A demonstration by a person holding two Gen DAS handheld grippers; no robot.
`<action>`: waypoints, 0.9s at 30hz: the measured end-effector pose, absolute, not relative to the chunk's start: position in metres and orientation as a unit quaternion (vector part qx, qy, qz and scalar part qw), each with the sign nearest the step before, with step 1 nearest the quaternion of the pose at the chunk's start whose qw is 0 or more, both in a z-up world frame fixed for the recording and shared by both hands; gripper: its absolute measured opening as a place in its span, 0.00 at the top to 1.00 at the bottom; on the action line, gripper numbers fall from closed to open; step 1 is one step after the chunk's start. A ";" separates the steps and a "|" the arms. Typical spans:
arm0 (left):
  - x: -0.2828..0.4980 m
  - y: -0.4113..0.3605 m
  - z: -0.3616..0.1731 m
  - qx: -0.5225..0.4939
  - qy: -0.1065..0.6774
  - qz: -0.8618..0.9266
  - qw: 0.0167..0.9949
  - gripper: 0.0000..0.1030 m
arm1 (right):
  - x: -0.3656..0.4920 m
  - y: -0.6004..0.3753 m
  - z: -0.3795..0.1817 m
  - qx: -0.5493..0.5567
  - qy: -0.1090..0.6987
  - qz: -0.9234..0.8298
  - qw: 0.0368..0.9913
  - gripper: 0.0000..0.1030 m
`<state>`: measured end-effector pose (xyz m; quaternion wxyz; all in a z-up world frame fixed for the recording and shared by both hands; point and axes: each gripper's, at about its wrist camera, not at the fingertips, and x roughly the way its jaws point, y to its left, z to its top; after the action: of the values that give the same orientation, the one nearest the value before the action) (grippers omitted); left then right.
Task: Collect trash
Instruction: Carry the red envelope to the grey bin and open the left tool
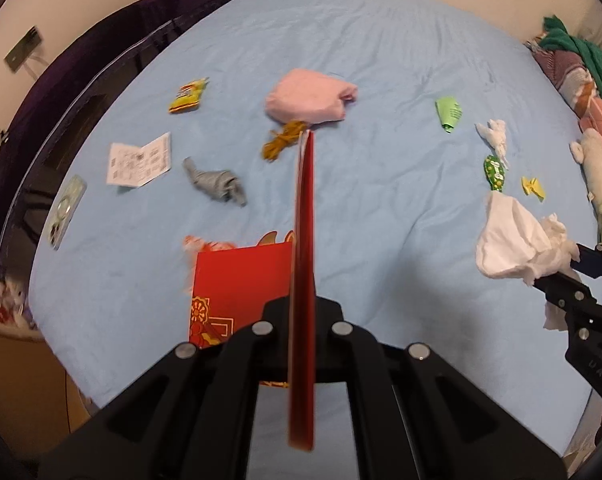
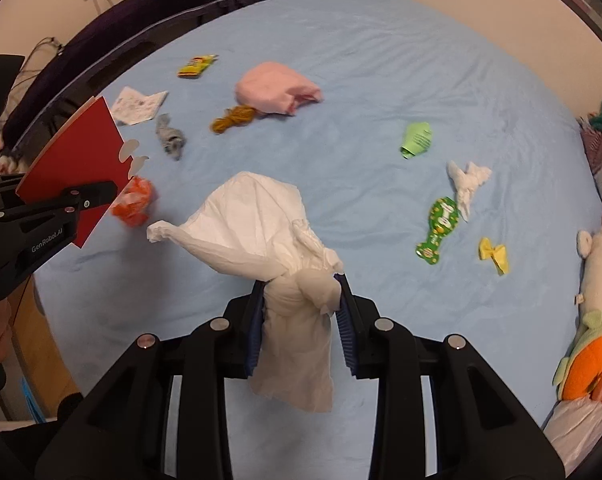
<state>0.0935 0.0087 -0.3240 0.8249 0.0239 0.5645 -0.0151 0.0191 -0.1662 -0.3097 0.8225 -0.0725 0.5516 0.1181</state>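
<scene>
Inventory, left to right, as I read it off both wrist cameras.

1. Left gripper [image 2: 101,196]: my fingers are pinched tight on a red card envelope [image 2: 73,168], held edge-on to its own camera and lifted clear of the bed [image 1: 381,40].
2. Clear blister pack [image 1: 65,210]: flat at the left edge of the blue sheet.
3. Printed leaflet [image 1: 139,160]: unfolded, lying flat.
4. Yellow snack wrapper [image 1: 189,96]: beyond the leaflet.
5. Grey crumpled cloth [image 1: 217,184]: near the leaflet.
6. Orange crumpled wrapper [image 2: 135,202]: on the sheet just below the envelope.
7. Mustard yarn bundle [image 1: 283,140]: touching the pink folded cloth [image 1: 309,96].
8. Right gripper [image 2: 301,320]: my fingers are partly closed and pressed on a bunched white tissue [image 2: 261,220], raised off the bed.
9. Green paper scrap [image 2: 417,140]: alone, mid-bed.
10. Small white tissue [image 2: 467,180]: just beside the green foil wrapper [image 2: 439,232].
11. Yellow bow wrapper [image 2: 493,254]: near the foil.
12. Plush toys [image 2: 593,308]: at the right edge.
</scene>
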 end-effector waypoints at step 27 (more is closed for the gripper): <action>-0.199 0.562 -0.433 -0.258 0.542 0.349 0.720 0.98 | -0.097 0.471 -0.399 -0.317 0.484 0.513 0.633 0.70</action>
<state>-0.1994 0.5616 -0.4326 0.7196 -0.2584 0.5416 0.3492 -0.0971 0.4706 -0.3992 0.6334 -0.3171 0.4844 0.5135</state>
